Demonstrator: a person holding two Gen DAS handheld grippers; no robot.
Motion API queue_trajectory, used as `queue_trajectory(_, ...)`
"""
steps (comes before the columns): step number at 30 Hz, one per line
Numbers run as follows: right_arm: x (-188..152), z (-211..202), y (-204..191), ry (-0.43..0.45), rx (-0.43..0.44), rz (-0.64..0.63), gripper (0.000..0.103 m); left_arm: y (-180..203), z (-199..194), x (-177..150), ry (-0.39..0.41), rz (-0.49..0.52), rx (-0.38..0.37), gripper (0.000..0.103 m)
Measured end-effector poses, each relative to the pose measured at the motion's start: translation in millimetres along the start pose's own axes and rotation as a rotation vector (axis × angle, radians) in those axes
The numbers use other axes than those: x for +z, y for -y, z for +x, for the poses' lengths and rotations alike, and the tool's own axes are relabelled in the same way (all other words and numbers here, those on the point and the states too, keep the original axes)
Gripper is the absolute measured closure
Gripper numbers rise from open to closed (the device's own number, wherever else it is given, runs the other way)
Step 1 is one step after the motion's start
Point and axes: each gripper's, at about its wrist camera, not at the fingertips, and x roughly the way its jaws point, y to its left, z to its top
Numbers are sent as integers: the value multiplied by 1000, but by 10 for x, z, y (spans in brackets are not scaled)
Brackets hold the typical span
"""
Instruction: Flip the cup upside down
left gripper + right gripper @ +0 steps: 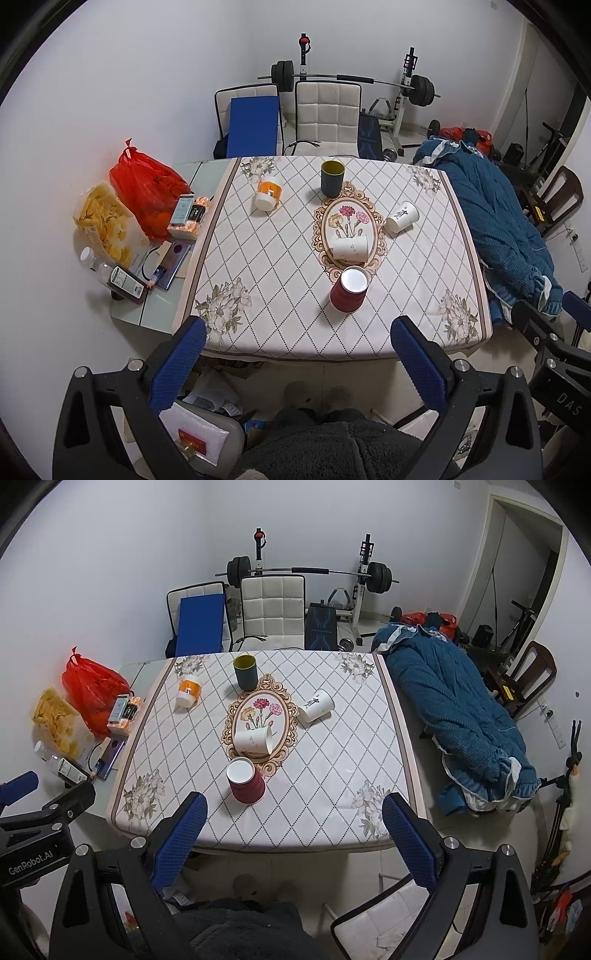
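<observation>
Left tool (298, 332): mine, spread wide, gripping nothing, held off the near edge of the tabletop (280, 332).
Right tool (294, 808): mine, likewise spread wide and empty, off the same near edge.
Red paper cup (349, 291): upright, mouth up, white inside; at 6 o'clock of the flower medallion (349, 221), nearest to both tools, touched by neither.
White paper cup, plain (350, 248): on its side across the medallion's lower end, just beyond the red cup.
White paper cup, printed (402, 217): on its side at 3 o'clock of the medallion, black mark on its wall.
Dark green cup (332, 178): upright at 12 o'clock of the medallion, yellowish inside.
Orange-and-white container (269, 195): tilted, at 10 o'clock of the medallion.
Tablecloth (258, 258): white, diamond grid, flowers at the corners.
Red plastic bag (146, 188): tied, at 9 o'clock, off the cloth.
Bag of yellow chips (105, 225): just beside the red bag.
Blue quilted garment (495, 225): heaped at 3 o'clock, beyond the cloth's edge.
</observation>
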Motion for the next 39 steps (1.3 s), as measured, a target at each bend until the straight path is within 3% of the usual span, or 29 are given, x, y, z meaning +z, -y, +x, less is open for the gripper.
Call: queue_trajectory(39, 61, 31, -26, 0, 19, -10, 5, -8, -12, -2, -2, -4, -1, 1)
